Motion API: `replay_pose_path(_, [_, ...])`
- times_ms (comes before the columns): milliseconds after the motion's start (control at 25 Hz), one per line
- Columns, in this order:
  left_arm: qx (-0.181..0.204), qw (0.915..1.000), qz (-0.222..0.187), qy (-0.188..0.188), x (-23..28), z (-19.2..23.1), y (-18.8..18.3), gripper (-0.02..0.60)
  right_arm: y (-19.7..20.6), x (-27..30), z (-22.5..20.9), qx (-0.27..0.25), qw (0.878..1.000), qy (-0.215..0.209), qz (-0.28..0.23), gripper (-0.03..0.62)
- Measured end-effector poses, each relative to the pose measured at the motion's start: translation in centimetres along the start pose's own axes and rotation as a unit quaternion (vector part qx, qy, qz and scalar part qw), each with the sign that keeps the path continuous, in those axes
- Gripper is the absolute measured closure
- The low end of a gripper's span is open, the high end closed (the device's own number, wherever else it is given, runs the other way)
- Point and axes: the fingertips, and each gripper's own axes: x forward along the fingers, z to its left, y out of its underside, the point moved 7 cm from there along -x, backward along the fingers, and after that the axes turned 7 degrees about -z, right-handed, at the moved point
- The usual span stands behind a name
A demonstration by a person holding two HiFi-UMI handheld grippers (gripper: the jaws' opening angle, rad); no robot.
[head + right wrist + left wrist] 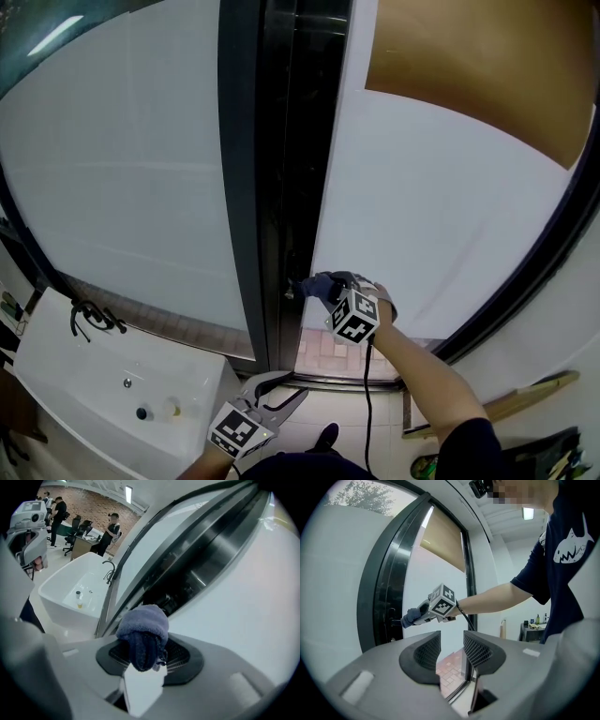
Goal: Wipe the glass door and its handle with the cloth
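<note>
We hold a gripper in each hand. Our right gripper (147, 651) is shut tight on the cloth (143, 630). The cloth is blue and soft, and it is bunched up in a ball between the jaws. It sticks out past the tips.

We hold the cloth up at the door (422, 216). The door is a big pane of glass that looks white. Beside it runs a dark frame (281, 187). The cloth is right at the edge of the glass, by the small dark handle (395, 620) on the frame. It looks like the cloth touches the handle, but we cannot be sure.

Our left gripper (452, 651) is down low, well away from the door. Its jaws are apart and there is nothing between them. It points up toward the right gripper and the cloth.

To the left of the door stands a white tub (94, 375) with a dark tap (89, 319) on its rim. High up behind the glass hangs a tan blind (469, 84).
</note>
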Motion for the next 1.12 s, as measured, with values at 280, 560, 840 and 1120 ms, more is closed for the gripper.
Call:
replay_pose_path(280, [0.001,1.0000,-0.002,0.005,0.1,0.2,-0.3,0.434,2.3,-1.5,-0.9,0.022,1.000,0.006,0.022,0.430])
replay_pose_path(560, [0.000,1.0000,-0.001,-0.009,-1.0,0.8,-0.1,0.436,-1.2,-2.0,-1.7,0.004,1.000,0.019,-0.009,0.430])
replay_pose_path(840, [-0.002,0.9998,0.000,-0.020,-1.6,1.1,0.0,0.436,-6.5,2.3,1.6,-0.117,0.992,0.025,-0.024,0.430])
replay_pose_path(1120, [-0.005,0.9995,0.004,-0.031,-2.1,1.4,0.4,0.436,-6.7,5.3,4.4,-0.306,0.949,0.072,0.029,0.430])
